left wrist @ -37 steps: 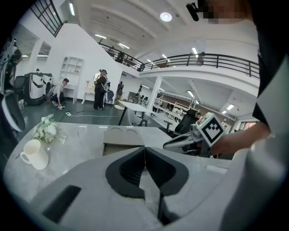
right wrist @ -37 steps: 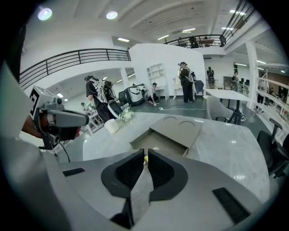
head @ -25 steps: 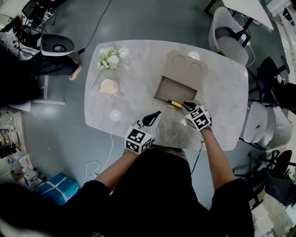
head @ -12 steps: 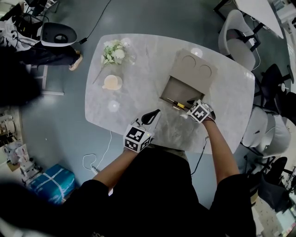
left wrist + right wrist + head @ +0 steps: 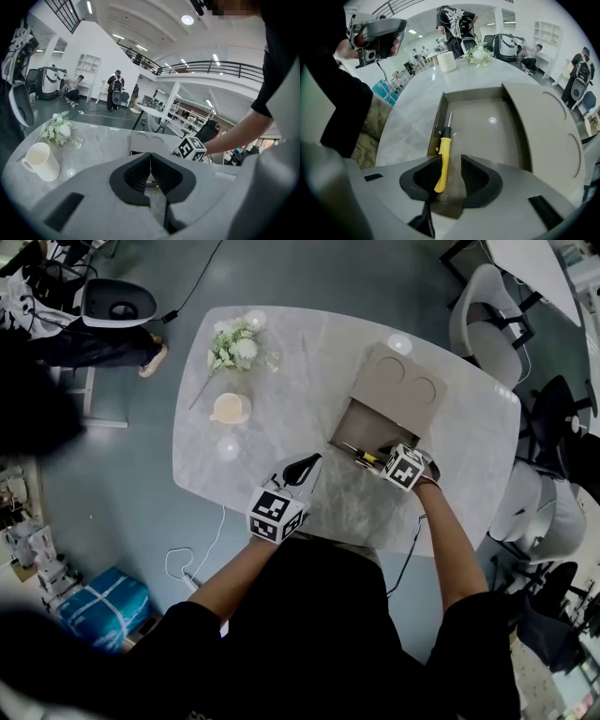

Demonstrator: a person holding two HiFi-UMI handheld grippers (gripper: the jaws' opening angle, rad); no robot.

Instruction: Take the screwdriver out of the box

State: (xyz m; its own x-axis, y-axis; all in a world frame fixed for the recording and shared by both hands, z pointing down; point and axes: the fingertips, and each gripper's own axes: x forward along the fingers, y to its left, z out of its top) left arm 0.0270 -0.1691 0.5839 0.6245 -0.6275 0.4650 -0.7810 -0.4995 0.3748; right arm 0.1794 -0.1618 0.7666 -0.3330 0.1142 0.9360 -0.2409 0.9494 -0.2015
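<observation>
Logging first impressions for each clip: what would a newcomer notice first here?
The yellow-handled screwdriver lies along one wall of the open box, its handle between the jaws of the open right gripper, not yet clamped. The left gripper is shut and empty over the near edge of the table; a cup and flowers stand at its left.

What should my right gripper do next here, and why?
Probably close the right gripper on the screwdriver. Its jaws stand apart around the yellow handle, which lies beside the wall of the box and is not yet pinched. Lifting it out should then be possible.
</observation>
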